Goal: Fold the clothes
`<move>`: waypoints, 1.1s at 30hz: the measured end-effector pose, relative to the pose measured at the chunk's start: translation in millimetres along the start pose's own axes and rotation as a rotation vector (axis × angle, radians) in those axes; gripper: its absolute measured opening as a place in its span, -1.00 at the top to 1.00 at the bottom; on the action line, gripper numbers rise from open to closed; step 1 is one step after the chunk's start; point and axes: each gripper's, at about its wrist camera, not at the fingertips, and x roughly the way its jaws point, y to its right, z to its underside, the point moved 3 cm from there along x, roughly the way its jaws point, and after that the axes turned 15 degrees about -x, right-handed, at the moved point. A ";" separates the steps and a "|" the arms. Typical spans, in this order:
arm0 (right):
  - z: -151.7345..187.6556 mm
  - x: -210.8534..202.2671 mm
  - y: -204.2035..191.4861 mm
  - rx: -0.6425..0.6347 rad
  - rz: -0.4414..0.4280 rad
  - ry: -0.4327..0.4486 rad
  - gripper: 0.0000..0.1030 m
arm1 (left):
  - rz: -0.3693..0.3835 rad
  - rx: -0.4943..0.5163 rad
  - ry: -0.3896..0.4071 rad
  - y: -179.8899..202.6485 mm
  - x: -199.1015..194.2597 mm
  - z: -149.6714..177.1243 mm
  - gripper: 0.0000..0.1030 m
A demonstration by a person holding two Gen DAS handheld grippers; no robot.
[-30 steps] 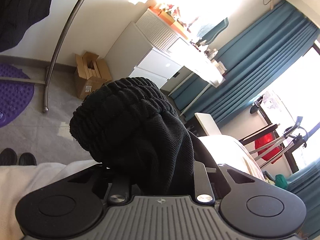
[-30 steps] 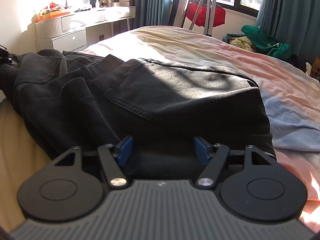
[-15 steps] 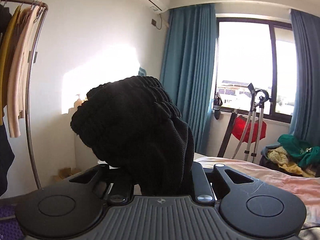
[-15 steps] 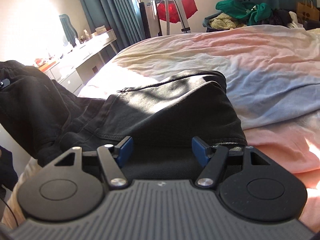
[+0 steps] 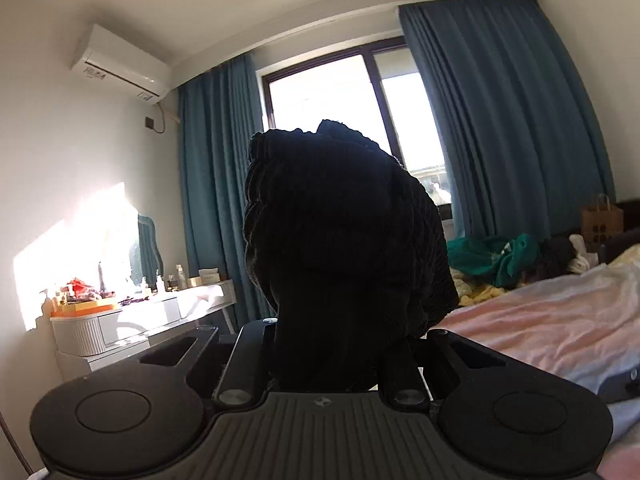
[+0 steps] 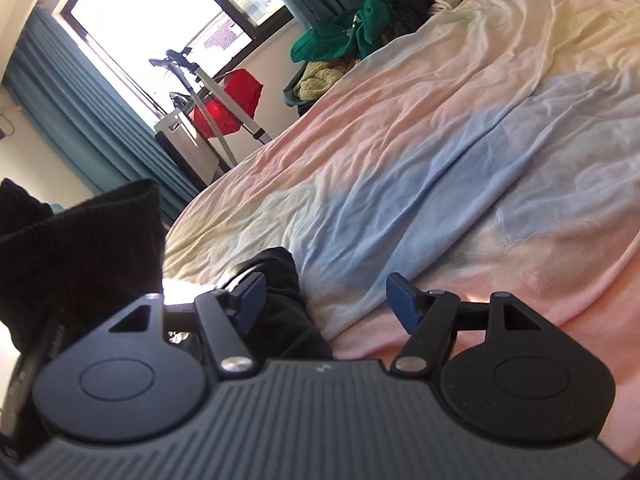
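My left gripper point(image 5: 332, 344) is shut on a bunched black garment point(image 5: 344, 240) with a ribbed waistband, held up in the air in front of the window. The cloth hides both fingers. In the right wrist view, my right gripper point(image 6: 326, 300) is open with blue fingertips point(image 6: 402, 300) apart, low over the bed. A fold of the black garment point(image 6: 280, 304) lies between its jaws near the left finger, not pinched. The raised part of the garment point(image 6: 80, 248) hangs at the left.
The bed has a pastel pink, blue and yellow sheet point(image 6: 440, 152). A pile of green and yellow clothes point(image 6: 344, 48) lies beyond it. A red garment steamer on a stand point(image 6: 224, 108), teal curtains point(image 5: 500, 140) and a white dresser point(image 5: 120, 328) stand around.
My left gripper has swung up and to the right with the garment, from facing the floor to facing the window. The black trousers have lifted off the bed from under my open right gripper.
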 end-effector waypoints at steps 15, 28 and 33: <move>-0.4 10.9 7.8 0.094 -0.069 0.004 -0.36 | 0.254 0.313 -0.249 -13.3 1.7 77.2 -0.53; 0.9 5.8 -6.6 0.195 -0.243 0.048 -0.57 | 0.289 0.267 -0.369 -139.9 -5.9 64.2 -0.86; 4.4 12.8 -20.8 0.151 -0.255 0.015 -0.57 | 0.182 0.192 -0.405 -190.6 20.4 66.1 -0.86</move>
